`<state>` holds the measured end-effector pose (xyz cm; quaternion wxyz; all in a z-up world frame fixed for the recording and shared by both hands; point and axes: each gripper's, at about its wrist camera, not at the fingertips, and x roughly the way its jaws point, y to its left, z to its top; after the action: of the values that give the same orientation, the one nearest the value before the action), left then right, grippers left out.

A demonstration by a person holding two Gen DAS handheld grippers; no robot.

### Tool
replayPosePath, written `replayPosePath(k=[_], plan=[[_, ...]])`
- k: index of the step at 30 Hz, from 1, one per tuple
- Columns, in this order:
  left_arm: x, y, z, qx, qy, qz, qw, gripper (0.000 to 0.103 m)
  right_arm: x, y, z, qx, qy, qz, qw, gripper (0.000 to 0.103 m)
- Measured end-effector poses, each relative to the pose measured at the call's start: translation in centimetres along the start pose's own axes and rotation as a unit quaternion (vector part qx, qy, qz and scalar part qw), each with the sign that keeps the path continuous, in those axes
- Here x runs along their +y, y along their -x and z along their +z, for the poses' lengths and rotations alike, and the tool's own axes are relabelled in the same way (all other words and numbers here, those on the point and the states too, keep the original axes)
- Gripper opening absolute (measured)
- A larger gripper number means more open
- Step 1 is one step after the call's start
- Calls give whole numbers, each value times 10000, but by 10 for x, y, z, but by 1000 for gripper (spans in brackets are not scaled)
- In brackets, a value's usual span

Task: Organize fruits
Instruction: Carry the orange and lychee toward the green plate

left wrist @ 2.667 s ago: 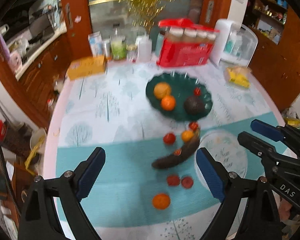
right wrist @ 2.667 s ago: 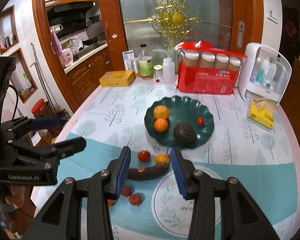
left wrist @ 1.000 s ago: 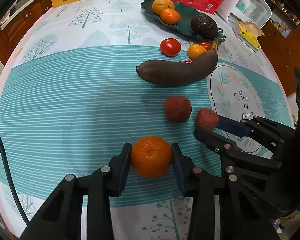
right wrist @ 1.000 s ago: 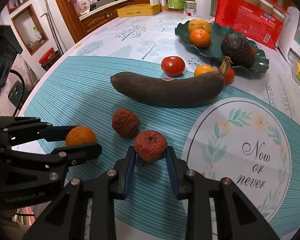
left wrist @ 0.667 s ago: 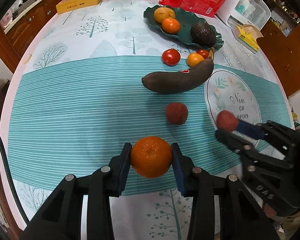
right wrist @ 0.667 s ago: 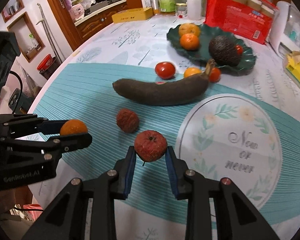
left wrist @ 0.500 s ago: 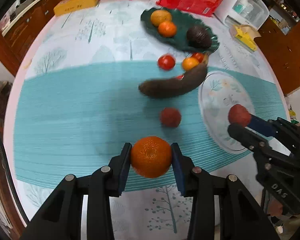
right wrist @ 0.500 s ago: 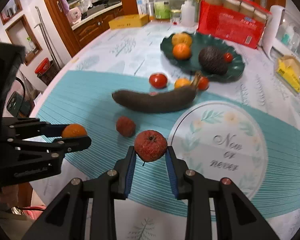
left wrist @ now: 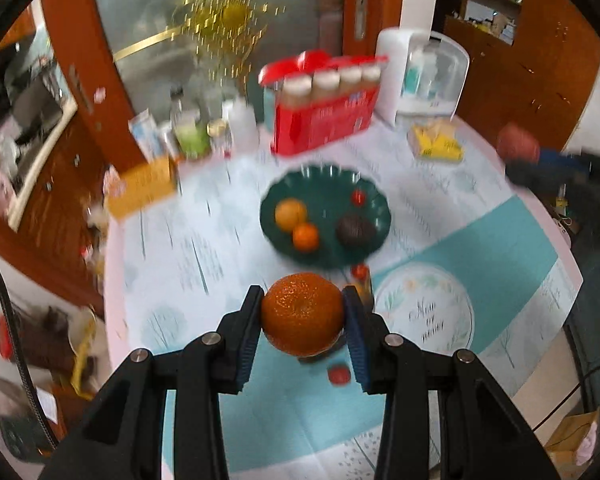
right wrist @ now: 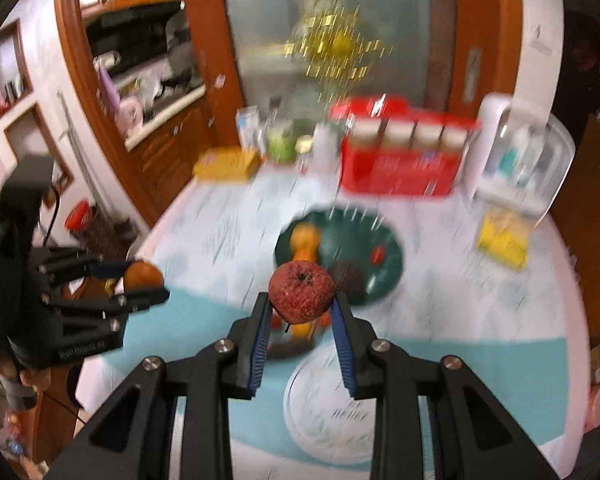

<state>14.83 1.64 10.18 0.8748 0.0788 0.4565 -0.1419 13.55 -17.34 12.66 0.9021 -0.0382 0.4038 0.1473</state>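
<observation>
My left gripper (left wrist: 302, 312) is shut on an orange tangerine (left wrist: 302, 311) and holds it high above the table. My right gripper (right wrist: 302, 298) is shut on a wrinkled red fruit (right wrist: 302, 291), also high up. The dark green plate (left wrist: 374, 208) lies beyond, with two orange fruits (left wrist: 290, 212), an avocado (left wrist: 355, 230) and a small tomato (left wrist: 358, 197). In the right wrist view the plate (right wrist: 388, 248) is partly hidden by the red fruit. A small red fruit (left wrist: 339, 375) lies on the teal mat below. Both views are motion-blurred.
A red pack of jars (left wrist: 324, 120), bottles (left wrist: 188, 136), a yellow box (left wrist: 142, 188), a white appliance (left wrist: 424, 76) and a yellow packet (left wrist: 438, 144) stand at the table's far side. A round printed placemat (left wrist: 424, 312) lies at the right.
Both grippers closed on their fruits on the mat, then lifted them high and drew back; the table now looks smaller and farther below.
</observation>
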Motion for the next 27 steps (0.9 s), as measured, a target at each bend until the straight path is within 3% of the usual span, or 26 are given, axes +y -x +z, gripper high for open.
replayPosePath(k=[6,11,18,27], plan=[[2,12,52,-118,-187,70,9997,38,-12,24,69,-564,279,-553,9965,30],[4,-21,86,118,-209,91,9997,38,-29,-11,97,-333,233,-578,9975,30],[4,-122,109,787,266,-544,9951,38,-50,-108,85,486,71,-431,9979,30],[-13,-256,113,1223,581,-770,9878,38,-100,-243,37,1581,-503,-144,9860,30]])
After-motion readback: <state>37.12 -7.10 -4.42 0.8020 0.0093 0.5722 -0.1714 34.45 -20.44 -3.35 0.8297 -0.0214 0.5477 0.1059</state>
